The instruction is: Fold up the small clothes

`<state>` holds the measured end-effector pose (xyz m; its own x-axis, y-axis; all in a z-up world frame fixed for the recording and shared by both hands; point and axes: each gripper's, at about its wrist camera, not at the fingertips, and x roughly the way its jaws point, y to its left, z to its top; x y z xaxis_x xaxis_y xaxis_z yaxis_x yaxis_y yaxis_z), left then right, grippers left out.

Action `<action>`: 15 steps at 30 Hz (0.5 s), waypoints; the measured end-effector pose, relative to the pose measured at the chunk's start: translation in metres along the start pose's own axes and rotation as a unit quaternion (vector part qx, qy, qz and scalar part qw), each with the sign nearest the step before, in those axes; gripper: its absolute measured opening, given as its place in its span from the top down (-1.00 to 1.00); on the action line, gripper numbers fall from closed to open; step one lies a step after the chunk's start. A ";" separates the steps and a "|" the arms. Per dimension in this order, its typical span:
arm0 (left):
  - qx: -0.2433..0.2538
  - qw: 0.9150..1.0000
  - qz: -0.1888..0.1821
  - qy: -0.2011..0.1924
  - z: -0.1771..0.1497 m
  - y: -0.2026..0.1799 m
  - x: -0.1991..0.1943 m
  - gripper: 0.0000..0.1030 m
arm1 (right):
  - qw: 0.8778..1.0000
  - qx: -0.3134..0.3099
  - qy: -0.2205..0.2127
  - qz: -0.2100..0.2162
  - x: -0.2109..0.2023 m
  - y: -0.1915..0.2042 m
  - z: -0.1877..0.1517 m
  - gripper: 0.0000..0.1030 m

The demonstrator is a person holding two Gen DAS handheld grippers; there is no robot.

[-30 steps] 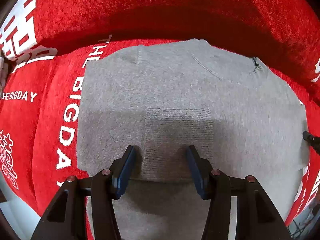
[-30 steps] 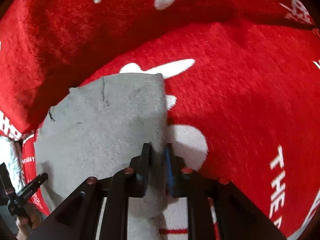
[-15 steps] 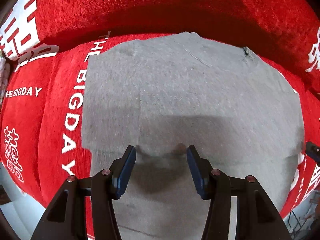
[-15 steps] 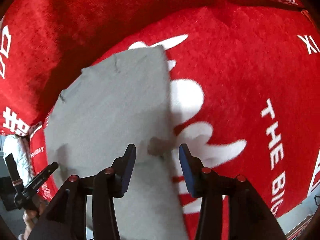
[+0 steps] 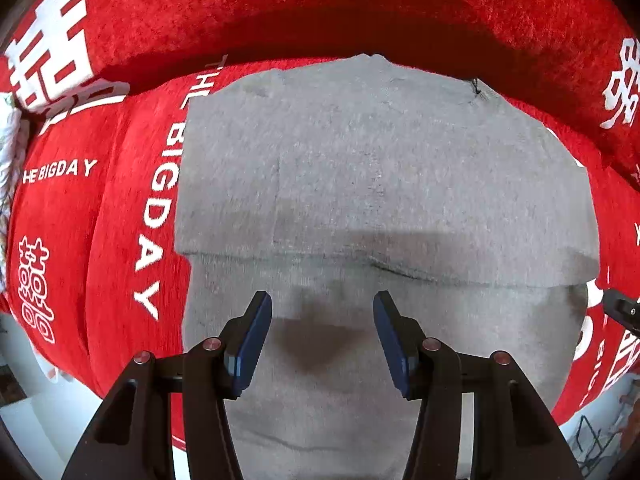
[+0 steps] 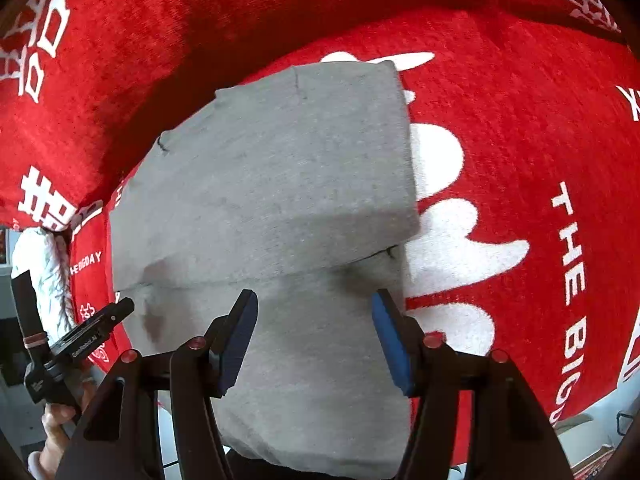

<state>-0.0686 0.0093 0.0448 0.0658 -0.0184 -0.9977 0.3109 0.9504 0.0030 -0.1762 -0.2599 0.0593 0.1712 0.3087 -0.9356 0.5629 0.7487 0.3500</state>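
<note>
A grey knit garment (image 5: 380, 168) lies flat on a red sofa seat, with its upper part folded over so a fold edge runs across the middle. It also shows in the right wrist view (image 6: 272, 184). My left gripper (image 5: 323, 320) is open and empty, above the garment's lower half, just short of the fold edge. My right gripper (image 6: 314, 316) is open and empty, above the garment's lower right part near its right edge. The left gripper's body (image 6: 84, 336) shows at the garment's left side in the right wrist view.
The red sofa cover (image 5: 100, 220) carries white lettering and symbols, and its backrest (image 5: 320, 8) rises behind the garment. More red seat (image 6: 520, 200) lies to the garment's right. A white crumpled item (image 6: 44, 264) sits at the sofa's left end. The seat's front edge is close below.
My right gripper opened and let go of the garment's edge, then pulled back. Both grippers have drawn back towards the front, and the fold edge now lies flat across the middle.
</note>
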 end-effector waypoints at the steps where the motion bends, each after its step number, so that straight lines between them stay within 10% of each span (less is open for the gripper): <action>1: -0.002 1.000 -0.002 0.001 -0.001 0.000 -0.001 -0.30 | 1.000 -0.001 0.001 0.002 0.001 0.002 -0.001 -0.34; 3: -0.007 1.000 0.002 -0.004 -0.003 0.000 -0.004 -1.00 | 1.000 -0.005 0.003 0.006 0.002 0.004 -0.003 -0.36; 15: -0.004 1.000 0.005 0.005 -0.007 -0.014 -0.003 -1.00 | 0.999 -0.024 0.020 0.010 0.008 0.008 -0.010 -0.56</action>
<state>-0.0799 -0.0016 0.0468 0.0596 -0.0065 -0.9982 0.3029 0.9530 0.0119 -0.1779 -0.2456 0.0554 0.1490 0.3453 -0.9266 0.5195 0.7700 0.3704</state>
